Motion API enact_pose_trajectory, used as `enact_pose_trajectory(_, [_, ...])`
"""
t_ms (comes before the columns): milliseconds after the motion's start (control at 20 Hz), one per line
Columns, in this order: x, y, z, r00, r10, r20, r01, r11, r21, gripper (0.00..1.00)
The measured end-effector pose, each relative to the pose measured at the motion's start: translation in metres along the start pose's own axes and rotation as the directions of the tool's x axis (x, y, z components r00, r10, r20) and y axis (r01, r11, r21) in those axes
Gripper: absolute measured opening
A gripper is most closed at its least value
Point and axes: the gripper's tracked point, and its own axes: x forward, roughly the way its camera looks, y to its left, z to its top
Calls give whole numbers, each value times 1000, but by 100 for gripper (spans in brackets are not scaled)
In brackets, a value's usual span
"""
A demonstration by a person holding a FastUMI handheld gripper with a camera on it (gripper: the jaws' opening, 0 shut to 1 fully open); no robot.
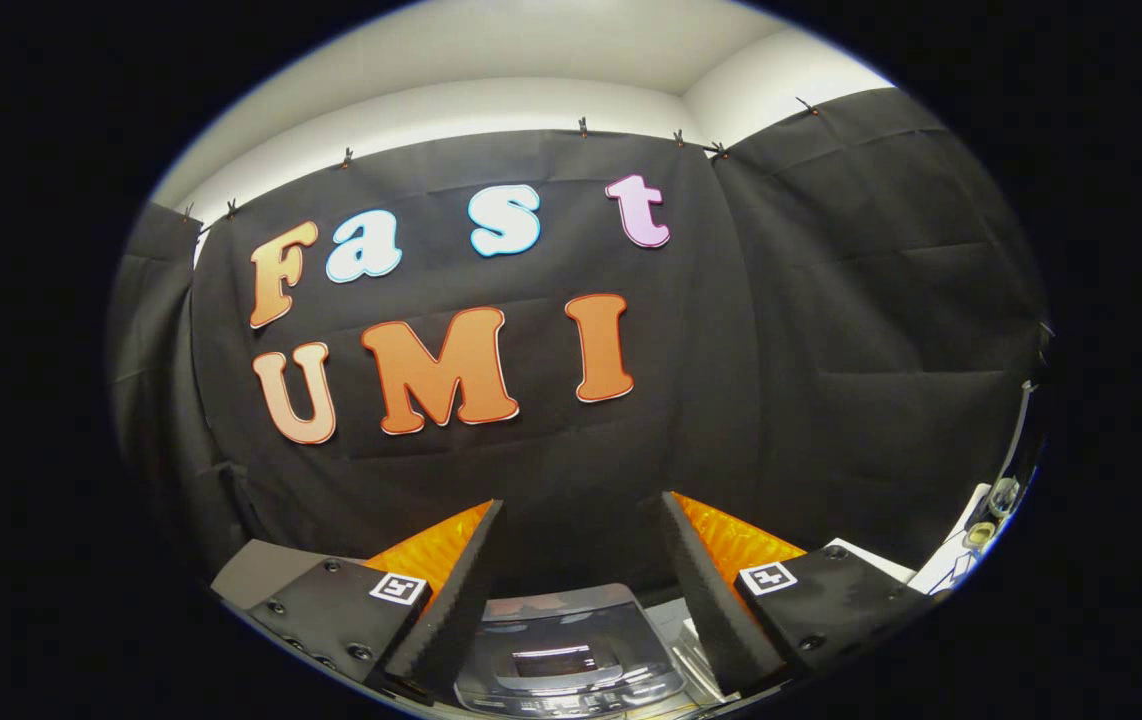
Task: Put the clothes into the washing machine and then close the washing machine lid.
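Observation:
My gripper (581, 520) is held high and stands open, its two fingers wide apart with nothing between them. Far below, seen in the gap between the fingers, is the top of the washing machine (566, 655), a dark glossy lid or panel with a lit reflection on it. I cannot tell whether the lid is up or down. No clothes can be made out from here.
The booth's black cloth wall (831, 350) rises straight ahead and wraps round to the right. A white surface (961, 555) with small items lies low on the right, beyond the right finger. A grey flat edge (261, 570) shows behind the left finger.

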Motion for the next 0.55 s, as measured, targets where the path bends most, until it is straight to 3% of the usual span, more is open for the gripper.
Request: enact_pose_trajectory(550, [26, -65, 36, 999, -16, 29, 17, 999, -42, 98])
